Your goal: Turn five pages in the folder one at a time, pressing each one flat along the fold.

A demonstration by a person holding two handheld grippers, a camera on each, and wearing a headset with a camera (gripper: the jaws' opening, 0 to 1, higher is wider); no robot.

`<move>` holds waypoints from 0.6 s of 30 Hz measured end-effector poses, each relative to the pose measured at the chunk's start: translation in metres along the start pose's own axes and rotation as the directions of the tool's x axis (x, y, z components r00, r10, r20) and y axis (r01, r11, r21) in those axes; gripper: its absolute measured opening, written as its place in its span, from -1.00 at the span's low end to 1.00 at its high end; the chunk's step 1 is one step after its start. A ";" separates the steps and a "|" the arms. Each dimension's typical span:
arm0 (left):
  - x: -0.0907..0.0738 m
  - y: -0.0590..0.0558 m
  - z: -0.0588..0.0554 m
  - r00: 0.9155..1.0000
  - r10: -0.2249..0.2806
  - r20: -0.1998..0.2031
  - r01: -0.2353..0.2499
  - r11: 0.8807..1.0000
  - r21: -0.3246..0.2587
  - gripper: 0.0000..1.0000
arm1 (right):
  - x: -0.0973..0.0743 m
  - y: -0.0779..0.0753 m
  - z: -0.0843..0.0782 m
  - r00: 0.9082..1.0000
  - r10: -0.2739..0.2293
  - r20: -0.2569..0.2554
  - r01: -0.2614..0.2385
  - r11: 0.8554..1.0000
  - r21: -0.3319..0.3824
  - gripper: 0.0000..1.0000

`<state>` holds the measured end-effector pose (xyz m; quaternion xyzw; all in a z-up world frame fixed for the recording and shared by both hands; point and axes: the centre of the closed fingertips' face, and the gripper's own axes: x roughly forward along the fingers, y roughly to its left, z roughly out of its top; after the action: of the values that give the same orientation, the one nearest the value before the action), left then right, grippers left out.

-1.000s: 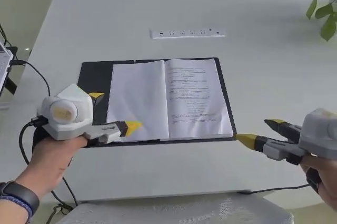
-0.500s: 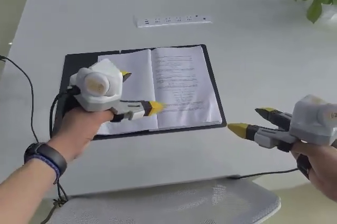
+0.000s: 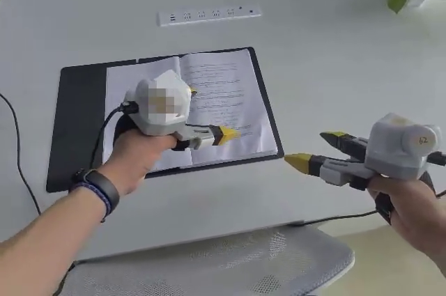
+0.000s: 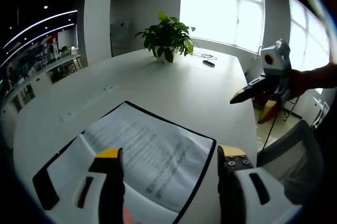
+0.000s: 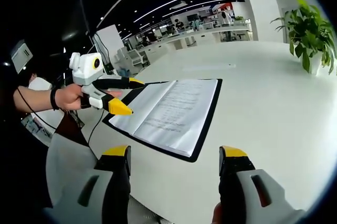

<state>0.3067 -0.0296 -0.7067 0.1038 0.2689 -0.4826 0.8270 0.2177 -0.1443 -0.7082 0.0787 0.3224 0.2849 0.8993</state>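
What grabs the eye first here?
The open black folder lies flat mid-way across the white table, with a printed page facing up on its right side. The left tongs hang open over the lower part of the pages. The right tongs, also open, point in from just off the folder's right edge.

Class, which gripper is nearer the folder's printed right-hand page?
Left. The left gripper is over the printed page; the right gripper is beyond the folder's right edge, over the table.
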 end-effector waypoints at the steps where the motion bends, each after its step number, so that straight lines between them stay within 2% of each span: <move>1: 0.004 -0.002 -0.002 1.000 -0.006 -0.007 0.006 1.000 -0.001 0.43 | 0.000 0.000 0.000 1.000 0.000 -0.002 0.000 1.000 -0.002 0.34; 4: 0.021 -0.008 -0.012 0.999 -0.027 -0.039 0.027 1.000 -0.011 0.43 | 0.001 -0.002 0.001 1.000 0.004 0.002 -0.004 1.000 0.005 0.34; 11: 0.051 -0.020 -0.020 0.998 -0.039 -0.055 0.037 0.998 -0.044 0.40 | 0.002 -0.006 -0.002 1.000 0.013 -0.002 -0.013 1.000 0.010 0.34; 14: 0.065 -0.025 -0.027 0.996 -0.045 -0.073 0.040 0.997 -0.069 0.39 | 0.000 -0.013 -0.005 1.000 0.014 -0.002 -0.014 1.000 0.021 0.34; 18: 0.078 -0.028 -0.036 0.995 -0.043 -0.092 0.035 0.996 -0.083 0.39 | 0.000 -0.014 -0.007 1.000 0.015 -0.005 -0.015 0.999 0.029 0.34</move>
<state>0.3008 -0.0867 -0.7766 0.0871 0.3287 -0.4819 0.8075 0.2197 -0.1564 -0.7179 0.0931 0.3284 0.2872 0.8950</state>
